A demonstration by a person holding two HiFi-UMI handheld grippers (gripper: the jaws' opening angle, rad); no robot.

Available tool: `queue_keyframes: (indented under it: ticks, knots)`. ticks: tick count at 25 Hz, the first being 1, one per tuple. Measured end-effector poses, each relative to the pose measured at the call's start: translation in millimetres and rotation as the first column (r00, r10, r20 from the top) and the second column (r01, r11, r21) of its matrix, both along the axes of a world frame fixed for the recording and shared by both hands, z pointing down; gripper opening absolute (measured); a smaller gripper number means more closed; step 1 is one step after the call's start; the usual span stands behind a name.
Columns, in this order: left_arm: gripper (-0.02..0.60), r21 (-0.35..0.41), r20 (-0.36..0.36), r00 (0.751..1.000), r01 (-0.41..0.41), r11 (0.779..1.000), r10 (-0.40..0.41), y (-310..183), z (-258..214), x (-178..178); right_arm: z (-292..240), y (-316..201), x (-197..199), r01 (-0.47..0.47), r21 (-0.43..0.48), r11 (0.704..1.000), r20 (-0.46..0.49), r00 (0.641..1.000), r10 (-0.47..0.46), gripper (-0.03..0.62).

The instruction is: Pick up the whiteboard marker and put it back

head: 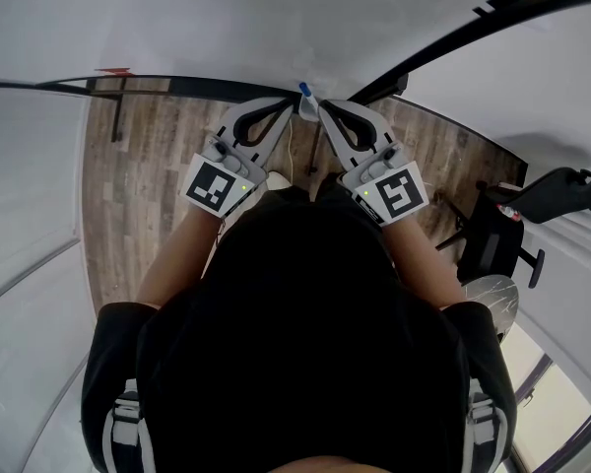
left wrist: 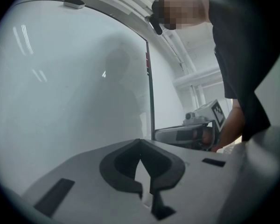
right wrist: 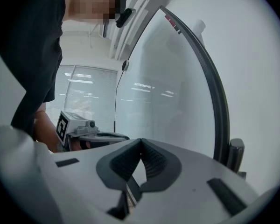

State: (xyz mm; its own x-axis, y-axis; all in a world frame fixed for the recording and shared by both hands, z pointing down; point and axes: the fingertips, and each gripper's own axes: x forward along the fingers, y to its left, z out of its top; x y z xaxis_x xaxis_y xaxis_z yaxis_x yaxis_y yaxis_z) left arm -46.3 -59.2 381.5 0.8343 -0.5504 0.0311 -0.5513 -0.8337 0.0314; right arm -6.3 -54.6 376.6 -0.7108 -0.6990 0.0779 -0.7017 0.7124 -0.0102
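The whiteboard marker [head: 307,102], white with a blue cap, shows only in the head view. It stands against the foot of the whiteboard [head: 276,18], between the tips of my two grippers. My left gripper [head: 292,105] sits just left of it and my right gripper [head: 322,107] just right of it; whether either tip touches it I cannot tell. In the left gripper view the left gripper [left wrist: 141,146] has its pads meeting with nothing between them. The right gripper [right wrist: 140,143] is likewise shut and empty. Each gripper view faces the whiteboard and shows no marker.
A wooden floor [head: 148,185] lies below the board. A black chair [head: 532,205] and a round grey seat [head: 492,294] stand at the right. The board's dark frame [right wrist: 219,115] curves down to a black post [right wrist: 235,155]. The person's head and shoulders fill the lower head view.
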Motion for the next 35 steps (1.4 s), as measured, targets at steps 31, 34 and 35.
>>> queue_keyframes:
  ticks: [31,34,35]
  knots:
    - [0.003,-0.01,0.012,1.0,-0.011,1.0,0.011,6,5,13,10,5,5,0.028,-0.036,0.999,0.013,1.0,-0.027,0.002]
    - [0.003,-0.01,0.013,1.0,-0.013,1.0,0.013,8,5,13,9,8,5,0.034,-0.042,0.999,0.016,0.999,-0.033,0.002]
    - [0.003,-0.011,0.013,1.0,-0.013,1.0,0.013,8,5,13,9,8,5,0.036,-0.044,0.998,0.017,0.999,-0.035,0.002]
